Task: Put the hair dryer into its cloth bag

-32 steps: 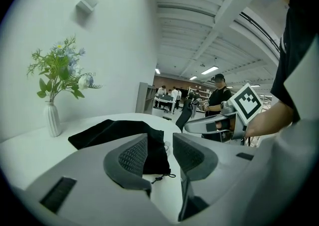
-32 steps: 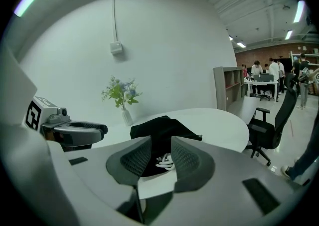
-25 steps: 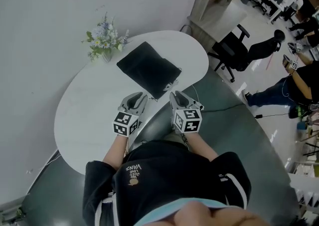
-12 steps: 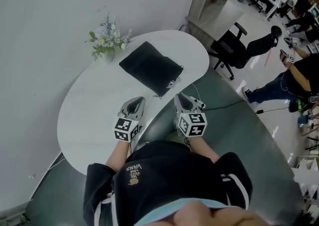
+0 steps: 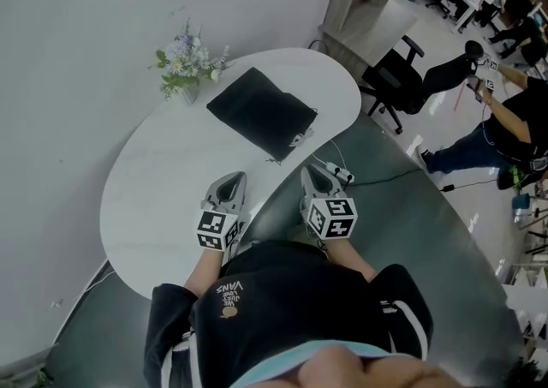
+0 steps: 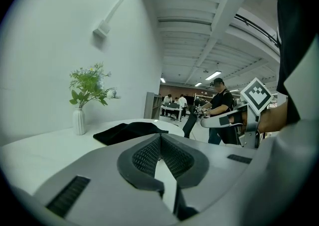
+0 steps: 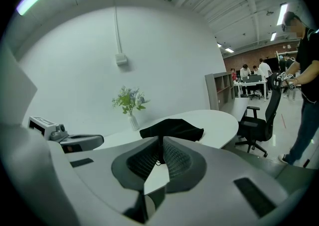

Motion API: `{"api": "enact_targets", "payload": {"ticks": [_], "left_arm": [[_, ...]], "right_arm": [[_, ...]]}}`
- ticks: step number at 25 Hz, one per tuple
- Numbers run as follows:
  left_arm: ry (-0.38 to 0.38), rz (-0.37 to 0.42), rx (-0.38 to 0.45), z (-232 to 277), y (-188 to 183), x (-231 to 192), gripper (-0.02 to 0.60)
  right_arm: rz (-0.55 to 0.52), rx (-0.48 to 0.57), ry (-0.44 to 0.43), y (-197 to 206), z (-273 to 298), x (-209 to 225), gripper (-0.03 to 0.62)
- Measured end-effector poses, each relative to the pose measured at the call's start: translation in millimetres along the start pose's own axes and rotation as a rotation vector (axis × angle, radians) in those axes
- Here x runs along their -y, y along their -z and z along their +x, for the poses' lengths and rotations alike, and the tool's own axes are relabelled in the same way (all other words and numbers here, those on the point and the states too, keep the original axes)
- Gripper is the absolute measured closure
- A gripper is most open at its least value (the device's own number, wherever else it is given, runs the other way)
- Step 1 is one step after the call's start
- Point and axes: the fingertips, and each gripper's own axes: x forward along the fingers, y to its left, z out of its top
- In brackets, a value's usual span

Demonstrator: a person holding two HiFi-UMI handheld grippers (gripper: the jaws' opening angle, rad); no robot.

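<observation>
The black cloth bag [image 5: 261,112] lies flat on the white table [image 5: 163,181], its drawstring mouth toward the near edge. It also shows in the left gripper view [image 6: 127,131] and the right gripper view [image 7: 172,128]. No hair dryer is in sight; a thin cable with a plug [image 5: 336,172] trails off the table by the bag's mouth. My left gripper [image 5: 231,179] hangs over the table's near edge, well short of the bag, shut and empty [image 6: 160,136]. My right gripper [image 5: 310,172] is beside it, its jaws closing with nothing between them [image 7: 161,139].
A white vase of flowers [image 5: 184,69] stands at the table's back, left of the bag. A black office chair [image 5: 411,78] is past the table's right end. People stand at the far right, and shelves and desks are further back.
Both grippers have drawn back from the bag toward the person's body, and their jaws have closed. The bag has not moved on the table.
</observation>
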Motion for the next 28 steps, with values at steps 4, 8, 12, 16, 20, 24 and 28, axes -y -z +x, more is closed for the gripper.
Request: {"api": "enact_targets", "payload": {"ticks": [4, 8, 12, 16, 20, 24, 28], "left_arm": [[-0.006, 0.005, 0.008, -6, 1, 2, 0.561], [-0.009, 0.008, 0.014, -10, 0, 8, 0.561], [-0.011, 0.019, 0.015, -13, 1, 11, 0.561], [-0.013, 0.025, 0.018, -19, 3, 14, 0.563], [-0.020, 0.035, 0.020, -25, 8, 15, 0.563], [-0.019, 0.038, 0.022, -29, 6, 16, 0.563], [-0.014, 0.039, 0.018, -31, 7, 18, 0.563]], "right_arm": [[0.000, 0.001, 0.000, 2, -4, -3, 0.540], [-0.004, -0.003, 0.001, 5, -8, -3, 0.543], [-0.010, -0.008, 0.002, 8, -11, -5, 0.545], [-0.014, -0.006, -0.001, 9, -13, -8, 0.545], [-0.019, -0.005, 0.000, 13, -15, -11, 0.546], [-0.016, -0.001, 0.000, 14, -18, -15, 0.546], [-0.011, 0.002, 0.001, 17, -20, -16, 0.546]]}}
